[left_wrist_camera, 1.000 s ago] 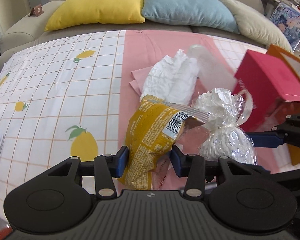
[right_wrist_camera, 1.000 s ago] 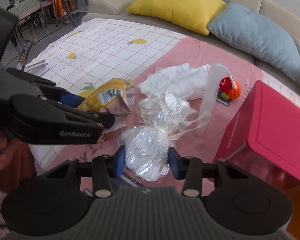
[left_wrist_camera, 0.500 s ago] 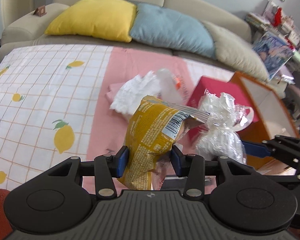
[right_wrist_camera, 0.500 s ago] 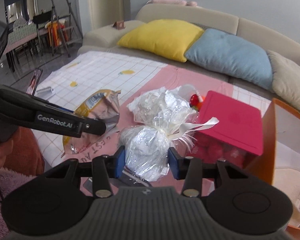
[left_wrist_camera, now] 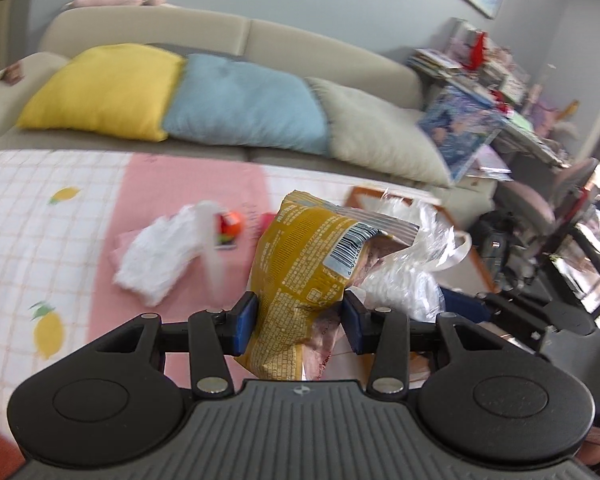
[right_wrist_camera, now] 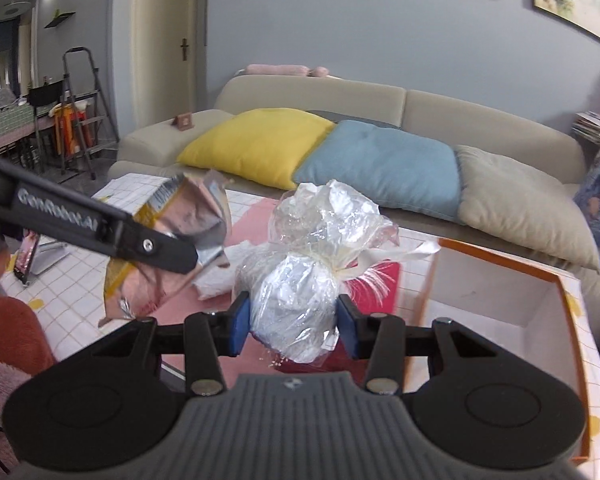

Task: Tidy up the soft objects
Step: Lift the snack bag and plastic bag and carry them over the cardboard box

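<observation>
My left gripper (left_wrist_camera: 298,322) is shut on a crumpled yellow snack bag (left_wrist_camera: 304,268), held up in the air above the pink cloth. The right gripper (right_wrist_camera: 294,324) is shut on a clear plastic bag (right_wrist_camera: 300,296) tied with a knot, also lifted. In the right wrist view the snack bag (right_wrist_camera: 172,240) hangs at the left, with the left gripper's arm across it. The clear bag (left_wrist_camera: 408,276) shows just right of the snack bag in the left wrist view. An open orange-rimmed white box (right_wrist_camera: 500,292) sits at the right.
On the pink cloth (left_wrist_camera: 180,184) lie a white crumpled bag (left_wrist_camera: 156,256) and a small red-orange toy (left_wrist_camera: 230,226). A red box lid (right_wrist_camera: 380,284) lies beside the open box. A sofa with yellow, blue and beige cushions runs behind. A cluttered desk stands far right.
Both grippers have risen with their bags and swung right, toward the orange-rimmed box. The cloth and the things on it now lie lower and farther left.
</observation>
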The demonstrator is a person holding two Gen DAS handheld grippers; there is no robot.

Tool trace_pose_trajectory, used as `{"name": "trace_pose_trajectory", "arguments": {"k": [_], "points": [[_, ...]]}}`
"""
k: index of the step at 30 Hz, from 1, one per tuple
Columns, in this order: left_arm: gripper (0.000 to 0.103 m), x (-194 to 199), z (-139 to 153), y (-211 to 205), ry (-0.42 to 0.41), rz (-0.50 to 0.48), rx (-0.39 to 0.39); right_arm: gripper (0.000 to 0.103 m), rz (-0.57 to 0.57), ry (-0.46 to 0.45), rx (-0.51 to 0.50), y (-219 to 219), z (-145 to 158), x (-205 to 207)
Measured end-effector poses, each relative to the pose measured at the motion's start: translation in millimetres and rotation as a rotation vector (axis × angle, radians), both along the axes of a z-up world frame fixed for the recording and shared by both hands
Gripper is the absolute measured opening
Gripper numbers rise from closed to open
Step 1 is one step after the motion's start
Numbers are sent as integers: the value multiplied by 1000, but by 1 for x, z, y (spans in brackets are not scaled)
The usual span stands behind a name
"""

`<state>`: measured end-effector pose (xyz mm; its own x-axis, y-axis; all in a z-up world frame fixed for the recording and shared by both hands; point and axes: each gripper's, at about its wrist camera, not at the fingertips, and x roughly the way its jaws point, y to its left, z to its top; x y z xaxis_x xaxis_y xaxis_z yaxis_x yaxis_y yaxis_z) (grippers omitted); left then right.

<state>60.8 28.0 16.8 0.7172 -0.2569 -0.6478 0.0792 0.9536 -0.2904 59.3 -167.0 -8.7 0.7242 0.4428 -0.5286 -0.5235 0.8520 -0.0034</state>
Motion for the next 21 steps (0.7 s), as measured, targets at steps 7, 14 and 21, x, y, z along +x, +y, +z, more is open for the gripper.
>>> {"name": "trace_pose_trajectory", "arguments": {"k": [7, 14, 21], "points": [[51, 39, 9, -48, -29, -117, -1, 45, -104, -26, -62, -55, 3, 18], [51, 81, 13, -86, -31, -208, 1, 45, -210, -42, -170, -105, 6, 50], [51, 132, 10, -128, 19, -285, -9, 45, -224, -1, -210, -133, -1, 91]]}}
